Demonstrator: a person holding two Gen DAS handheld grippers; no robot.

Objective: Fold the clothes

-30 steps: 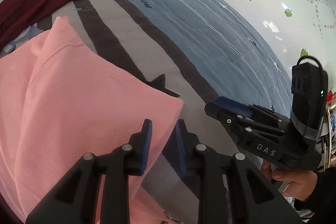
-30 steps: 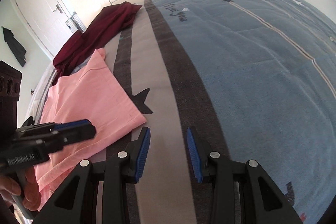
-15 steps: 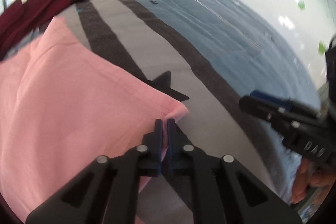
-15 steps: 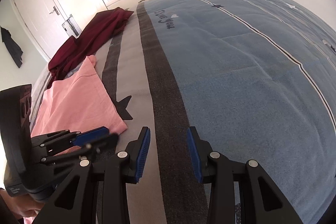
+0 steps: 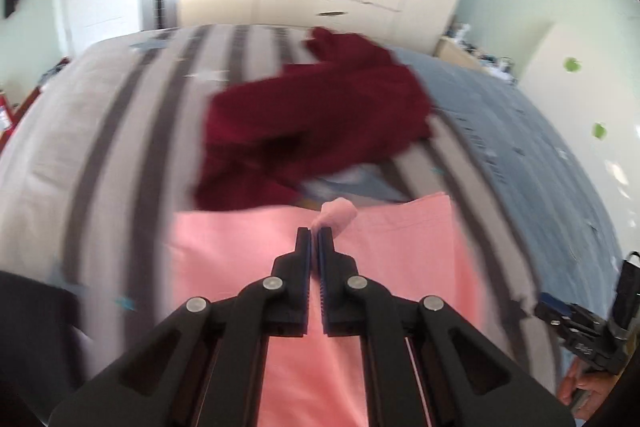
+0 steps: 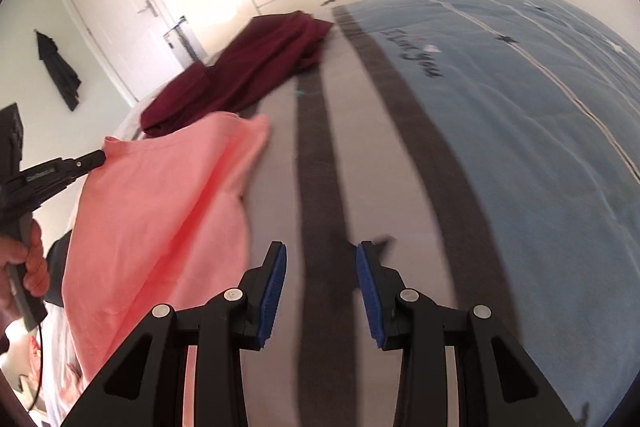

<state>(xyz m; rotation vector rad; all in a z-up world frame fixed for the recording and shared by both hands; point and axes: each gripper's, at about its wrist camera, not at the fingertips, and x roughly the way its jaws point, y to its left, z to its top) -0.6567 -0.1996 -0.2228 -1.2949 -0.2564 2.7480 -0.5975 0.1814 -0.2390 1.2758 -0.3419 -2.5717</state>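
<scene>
A: Left wrist view: left gripper, fingers pressed together, pinching a corner of the pink shirt, lifted off the bed.

B: Right gripper: spread, nothing between. Maroon garment beyond.

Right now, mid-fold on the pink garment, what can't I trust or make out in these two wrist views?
- Pink cotton garment: its near end is covered by the left gripper in the left wrist view and cut off by the left edge in the right wrist view.
- Dark red crumpled garment: motion-blurred in the left wrist view, its type unreadable.
- Pale blue item beneath it: mostly covered.
- Right gripper: cut off by the edge in the left wrist view.
</scene>
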